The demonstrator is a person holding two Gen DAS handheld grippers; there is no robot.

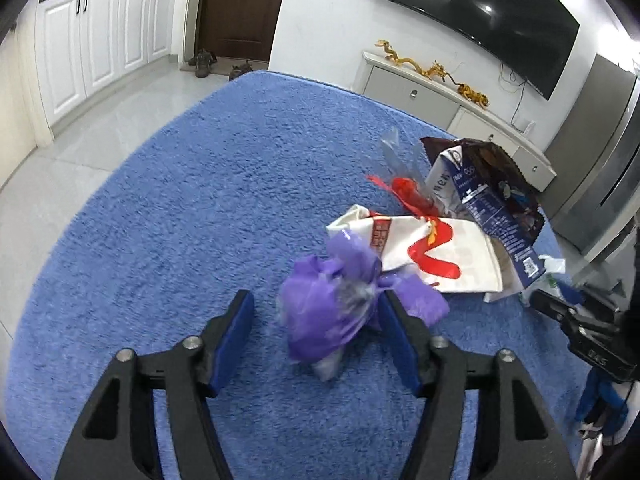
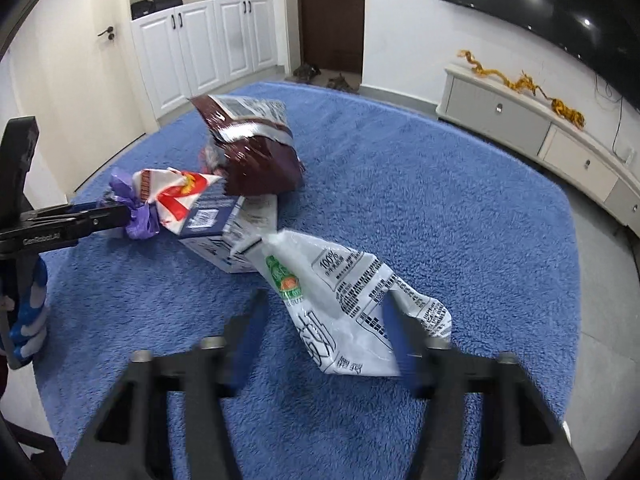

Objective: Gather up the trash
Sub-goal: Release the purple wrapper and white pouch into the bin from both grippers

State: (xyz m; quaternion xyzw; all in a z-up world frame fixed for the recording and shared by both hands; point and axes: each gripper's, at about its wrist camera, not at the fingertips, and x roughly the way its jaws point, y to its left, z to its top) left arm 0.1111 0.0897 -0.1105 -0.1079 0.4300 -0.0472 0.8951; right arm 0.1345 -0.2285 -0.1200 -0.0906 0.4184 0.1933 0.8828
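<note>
A crumpled purple plastic bag [image 1: 332,304] lies between the fingers of my left gripper [image 1: 316,298]. It touches the right pad, while the left pad stands apart from it, so the jaws are open. A white printed plastic bag [image 2: 340,300] lies between the blurred fingers of my right gripper [image 2: 325,298]; there is a gap at the left finger, so this gripper is open too. Behind them are piled a white-and-red paper bag [image 1: 432,252], a blue-and-white carton [image 1: 480,200], a dark brown snack bag [image 2: 256,156] and a red-and-clear wrapper [image 1: 408,192].
Everything rests on a blue fluffy surface [image 1: 160,220] with grey tiled floor [image 1: 80,140] beyond its edges. A low white TV cabinet [image 2: 520,120] with gold figurines runs along the far wall under a television [image 1: 480,12]. White cupboards [image 2: 208,40] and a brown door [image 2: 332,12] stand behind.
</note>
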